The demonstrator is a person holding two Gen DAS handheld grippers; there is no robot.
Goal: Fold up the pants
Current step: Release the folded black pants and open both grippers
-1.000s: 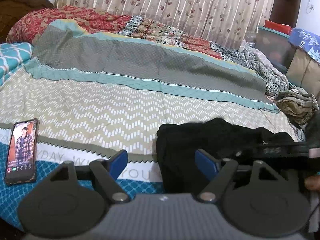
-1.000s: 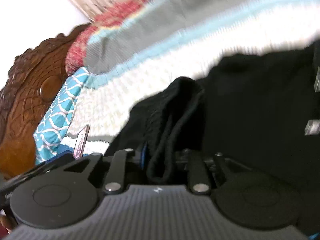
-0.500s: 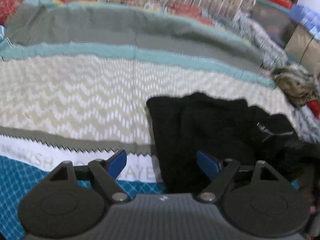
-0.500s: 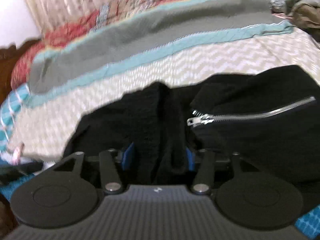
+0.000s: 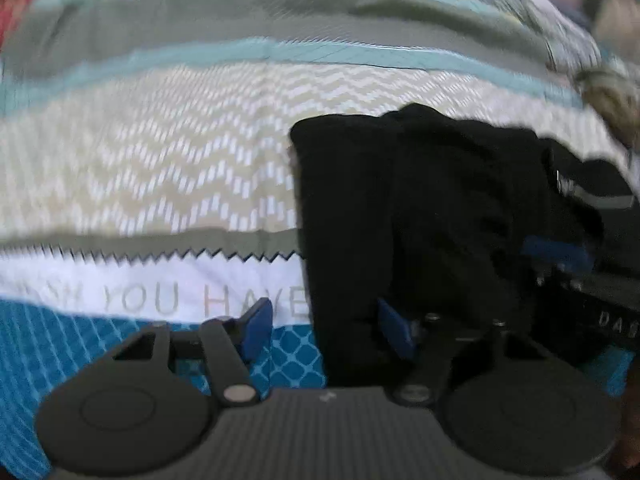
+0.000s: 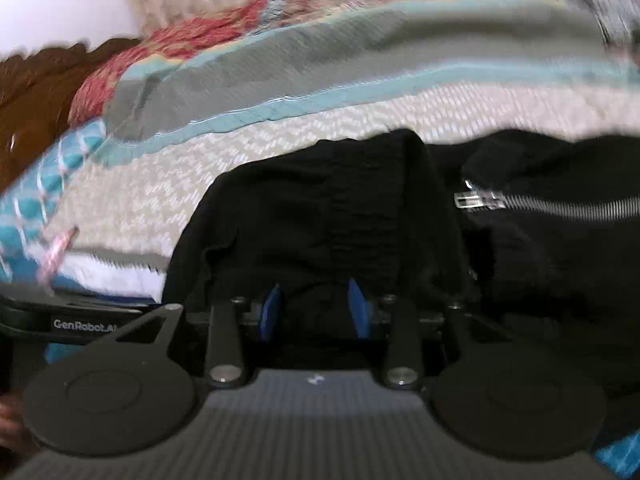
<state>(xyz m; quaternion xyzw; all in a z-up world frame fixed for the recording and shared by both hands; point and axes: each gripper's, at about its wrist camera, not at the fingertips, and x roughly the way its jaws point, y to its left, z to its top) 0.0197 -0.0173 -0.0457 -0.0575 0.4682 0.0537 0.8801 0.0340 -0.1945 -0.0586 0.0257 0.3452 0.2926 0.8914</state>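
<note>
On the bedspread [image 5: 160, 152], both claws are closing around folds of black pants [image 5: 400, 200], neither pinching yet.

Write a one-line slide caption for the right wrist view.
Right gripper, jaws closing around a fold of the black pants on the patterned bedspread, zipper to the right.

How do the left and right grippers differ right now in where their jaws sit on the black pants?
The left gripper straddles the pants' side edge: one pad over the bedspread, one over black cloth. The right gripper has both pads around a bunched ridge of the pants. The left gap is wider than the right. Both sets of jaws are closing, and both pairs of pads are blue.
</note>
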